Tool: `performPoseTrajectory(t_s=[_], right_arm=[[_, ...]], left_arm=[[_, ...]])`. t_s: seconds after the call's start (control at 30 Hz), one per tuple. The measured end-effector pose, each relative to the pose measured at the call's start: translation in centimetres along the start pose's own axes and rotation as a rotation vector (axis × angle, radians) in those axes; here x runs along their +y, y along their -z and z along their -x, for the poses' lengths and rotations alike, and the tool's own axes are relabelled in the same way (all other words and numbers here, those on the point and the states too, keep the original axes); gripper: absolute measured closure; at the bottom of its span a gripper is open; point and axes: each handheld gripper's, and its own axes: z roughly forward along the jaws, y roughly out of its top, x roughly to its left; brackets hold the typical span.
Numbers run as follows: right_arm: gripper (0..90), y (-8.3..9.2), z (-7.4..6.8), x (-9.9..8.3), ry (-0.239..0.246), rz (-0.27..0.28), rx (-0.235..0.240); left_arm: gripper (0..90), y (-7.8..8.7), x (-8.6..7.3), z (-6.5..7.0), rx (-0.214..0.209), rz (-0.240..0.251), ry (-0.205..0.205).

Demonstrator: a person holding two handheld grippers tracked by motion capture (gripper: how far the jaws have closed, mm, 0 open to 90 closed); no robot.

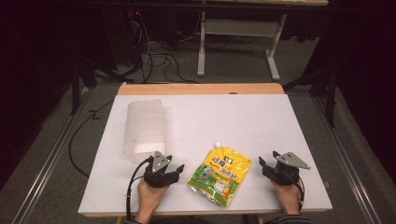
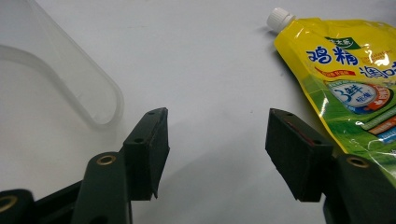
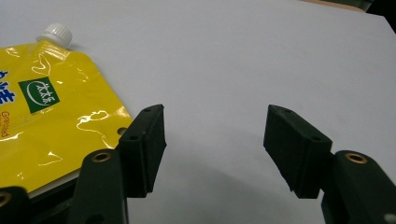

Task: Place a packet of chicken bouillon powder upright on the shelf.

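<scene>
From the high view you get the whole layout: the table (image 1: 201, 116) is covered with a smooth white sheet, a bare wooden strip showing along its far edge. Your left gripper (image 1: 173, 170) rests near the front edge, left of centre, and your right gripper (image 1: 264, 164) rests near the front edge at the right. The pouch (image 1: 220, 174) lies flat between them, close to each but touching neither, its cap pointing to the far side. The plastic tub (image 1: 144, 127) lies on its side just beyond your left gripper.

Your left gripper view (image 2: 215, 144) adds what the high view cannot: the tub (image 2: 70, 79) is frosted and translucent, with a rounded, thick rim opening toward you. The pouch (image 2: 355, 84) sits just right of the right-hand jaw; its film is glossy and crinkled, yellow on top and green lower down, with printed lettering, and its small white screw cap (image 2: 279, 18) is ribbed.

Your right gripper view (image 3: 215, 140) shows the pouch (image 3: 51, 126) from its other side, near the left-hand jaw, with a green oval logo, a small punched hole at the edge and bright reflections on the film.

Both claws are released: the flat black pads stand wide apart with only bare table between them.
</scene>
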Motion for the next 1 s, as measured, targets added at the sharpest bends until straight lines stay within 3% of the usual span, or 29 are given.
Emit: performPoseTrajectory(t_s=[0.47,0.63,0.87,1.0], right_arm=[[36.6,-0.09,-0.13,0.02,0.009,-0.004,-0.012],[35.2,-0.35,-0.3,0.13,0.027,-0.03,-0.007],[36.1,0.1,-0.22,-0.06,0.015,0.018,-0.017],[36.1,0.06,-0.45,-0.03,0.037,0.012,-0.029]], left_arm=[[38.7,-0.15,0.07,0.06,-0.004,-0.019,-0.01],[39.1,-0.09,0.04,0.26,0.001,-0.009,-0.028],[38.7,-0.06,0.05,0.26,0.009,-0.004,-0.023],[39.2,-0.14,0.1,0.64,0.0,-0.012,-0.073]])
